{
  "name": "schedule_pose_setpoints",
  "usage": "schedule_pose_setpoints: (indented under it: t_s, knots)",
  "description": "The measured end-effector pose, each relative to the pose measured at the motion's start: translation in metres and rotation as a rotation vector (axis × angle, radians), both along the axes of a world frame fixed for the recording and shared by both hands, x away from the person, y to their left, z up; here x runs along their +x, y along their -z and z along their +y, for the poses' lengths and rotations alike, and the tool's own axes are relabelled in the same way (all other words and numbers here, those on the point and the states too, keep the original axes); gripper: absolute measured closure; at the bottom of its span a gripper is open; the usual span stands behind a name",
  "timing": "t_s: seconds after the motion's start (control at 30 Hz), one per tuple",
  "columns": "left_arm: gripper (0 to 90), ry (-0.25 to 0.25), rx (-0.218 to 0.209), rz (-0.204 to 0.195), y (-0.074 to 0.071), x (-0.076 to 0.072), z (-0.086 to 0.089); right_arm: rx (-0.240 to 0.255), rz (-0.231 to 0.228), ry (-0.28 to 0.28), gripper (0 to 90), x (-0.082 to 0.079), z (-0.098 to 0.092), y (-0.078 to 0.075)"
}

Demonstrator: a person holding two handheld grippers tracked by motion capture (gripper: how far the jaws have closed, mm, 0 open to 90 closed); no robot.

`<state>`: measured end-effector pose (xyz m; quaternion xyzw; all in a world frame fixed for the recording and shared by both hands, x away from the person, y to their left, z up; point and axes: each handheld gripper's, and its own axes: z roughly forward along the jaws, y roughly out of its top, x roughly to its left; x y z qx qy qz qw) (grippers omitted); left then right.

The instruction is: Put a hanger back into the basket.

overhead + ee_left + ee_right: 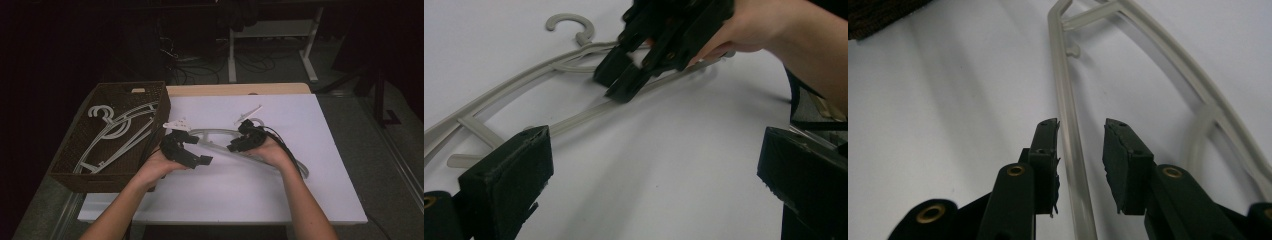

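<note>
A pale translucent hanger point(220, 134) lies flat on the white table point(225, 200). My right gripper point(235, 146) is down over its lower bar. In the right gripper view the jaws point(1080, 127) straddle that bar point(1063, 90) with a gap on each side, so the pads do not press on it. My left gripper point(196, 149) hovers at the hanger's left end, jaws spread wide with nothing between them point(654, 145). The left gripper view looks across the hanger point(574, 117) to the right gripper point(621, 75) and the hand holding it.
A brown woven basket point(85, 175) stands at the table's left edge with white hangers point(120, 132) inside. A small white part point(248, 114) lies behind the hanger, and another point(176, 124) near the basket's corner. Cables trail right of the right hand.
</note>
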<state>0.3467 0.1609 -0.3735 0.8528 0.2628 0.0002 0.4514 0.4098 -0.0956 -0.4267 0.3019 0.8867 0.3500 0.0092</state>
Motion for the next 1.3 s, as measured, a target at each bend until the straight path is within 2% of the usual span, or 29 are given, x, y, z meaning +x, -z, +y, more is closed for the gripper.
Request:
schedule_pose_setpoints:
  t_s: [0.2,0.27,0.33,0.43,0.6,0.63,0.73,0.77,0.83,1.0,1.1,1.2,1.3]
  knots:
    - [0.9,-0.002,-0.003,0.004,0.000,0.001,0.001,-0.029,0.028,-0.042,66.0,0.011,0.028,0.014]
    - [0.9,-0.001,-0.003,0.006,0.000,0.001,0.001,-0.043,0.021,-0.056,72.7,0.012,0.034,0.018]
    - [0.9,-0.004,-0.002,0.005,0.000,0.001,0.002,-0.064,-0.005,-0.060,76.9,0.011,0.037,0.019]
    - [0.8,-0.009,-0.004,0.006,0.000,0.002,0.003,-0.063,0.002,-0.085,77.5,0.007,0.034,0.017]
    - [0.8,-0.014,-0.001,0.004,0.000,0.002,0.004,-0.073,-0.006,-0.125,77.8,-0.010,0.029,0.014]
    - [0.8,-0.016,0.001,0.004,0.000,0.002,0.004,-0.068,-0.012,-0.148,77.6,-0.019,0.025,0.013]
    - [0.9,-0.019,0.007,0.004,0.001,0.002,0.004,-0.049,-0.005,-0.189,77.4,-0.036,0.018,0.012]
    - [0.9,-0.019,0.007,0.004,0.001,0.002,0.004,-0.049,-0.005,-0.189,77.4,-0.036,0.018,0.012]
    - [0.8,-0.024,0.013,0.007,0.003,0.002,0.004,-0.039,-0.003,-0.229,77.1,-0.052,0.013,0.010]
    - [0.9,-0.023,0.021,0.015,0.006,0.002,0.003,-0.031,-0.001,-0.304,76.2,-0.080,0.009,0.008]
    - [0.9,-0.023,0.025,0.014,0.007,0.003,0.002,-0.017,0.001,-0.304,69.6,-0.089,0.007,0.009]
    - [0.8,-0.022,0.032,0.015,0.008,0.003,0.001,-0.005,0.005,-0.259,63.5,-0.089,0.001,0.005]
    - [0.8,-0.020,0.040,0.016,0.010,0.003,0.001,0.029,-0.012,-0.199,62.8,-0.089,-0.014,-0.004]
